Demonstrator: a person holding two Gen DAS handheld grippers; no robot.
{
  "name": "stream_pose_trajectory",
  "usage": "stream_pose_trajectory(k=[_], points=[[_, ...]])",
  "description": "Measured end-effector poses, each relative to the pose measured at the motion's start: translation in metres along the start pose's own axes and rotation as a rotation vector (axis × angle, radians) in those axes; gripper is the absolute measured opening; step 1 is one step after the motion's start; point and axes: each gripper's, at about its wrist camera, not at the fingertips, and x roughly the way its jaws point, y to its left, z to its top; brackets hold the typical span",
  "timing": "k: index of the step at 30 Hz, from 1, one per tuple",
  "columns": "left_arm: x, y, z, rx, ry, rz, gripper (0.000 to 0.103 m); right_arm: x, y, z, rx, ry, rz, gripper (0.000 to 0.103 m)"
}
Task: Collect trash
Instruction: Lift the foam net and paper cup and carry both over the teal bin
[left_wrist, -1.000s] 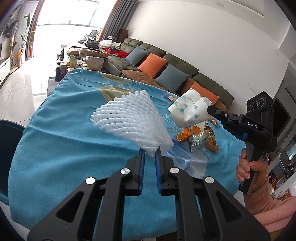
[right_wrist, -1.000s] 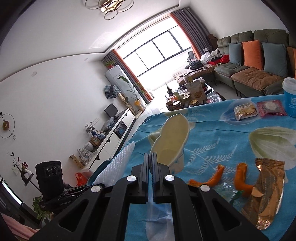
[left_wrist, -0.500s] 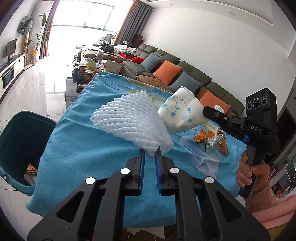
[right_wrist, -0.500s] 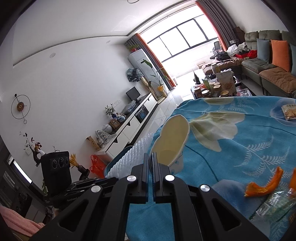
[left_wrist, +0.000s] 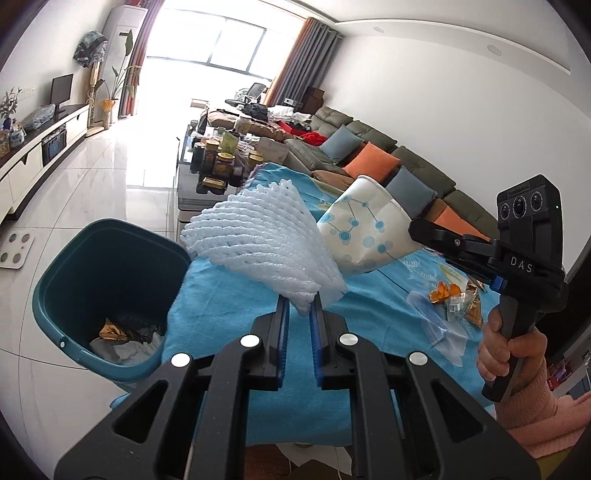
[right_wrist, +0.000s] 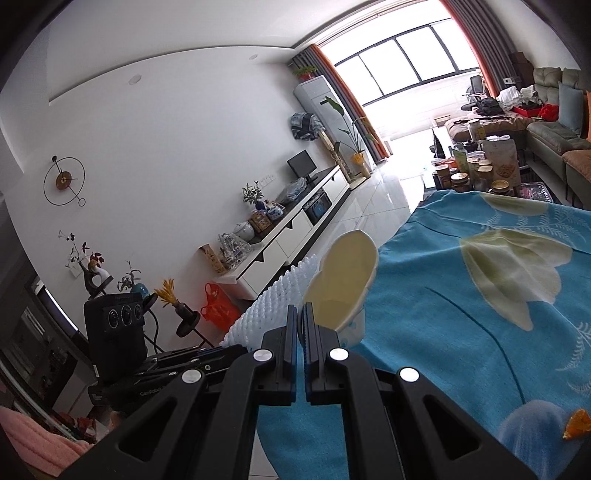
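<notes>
Two pieces of trash are up in the air at once. White foam net (left_wrist: 258, 240) is pinched by its narrow end in the left gripper (left_wrist: 300, 310), jaws nearly together on it, the net fanning out up and to the left above the table edge. Just beside it, touching or overlapping on its right, comes the paper cup (left_wrist: 364, 229), white with blue dots and lines, squashed flat and tilted. The right gripper (right_wrist: 300, 325) has its jaws pressed together on the cup's rim, and from that wrist view the cup's cream inside (right_wrist: 343, 280) faces the camera, with the net (right_wrist: 275, 306) poking up just to its left.

Below and left of the net stands the teal bin (left_wrist: 74, 266) on the tiled floor, hard against the table's end, with wrappers and paper lying in its bottom. Both items hang over the blue cloth (left_wrist: 229, 306), close to the bin side but not over the bin mouth.

Further right on the cloth, orange peel (left_wrist: 441, 290) and crumpled wrappers (left_wrist: 467, 306) lie in a small heap, near a clear plastic piece (left_wrist: 436, 325). A hand (left_wrist: 506, 350) in a pink sleeve grips the right gripper's handle. Behind the table, jars crowd a low table, and a long sofa (left_wrist: 369, 147) with orange and blue cushions runs along the wall.
</notes>
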Motion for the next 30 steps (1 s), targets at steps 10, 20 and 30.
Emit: stream_pose_trajectory(k=[10,20,30], points=[[-0.012,0.052,0.006,-0.064,-0.02,0.111,0.011,0.048,0.019,0.011,-0.032,0.057,0.048,0.002],[-0.016,0.096,0.005,-0.129,-0.022,0.187,0.011,0.09,0.037,0.015,-0.056,0.115,0.069,0.002],[-0.006,0.123,0.0,-0.172,0.004,0.238,0.011,0.126,0.044,0.018,-0.052,0.161,0.078,0.002]])
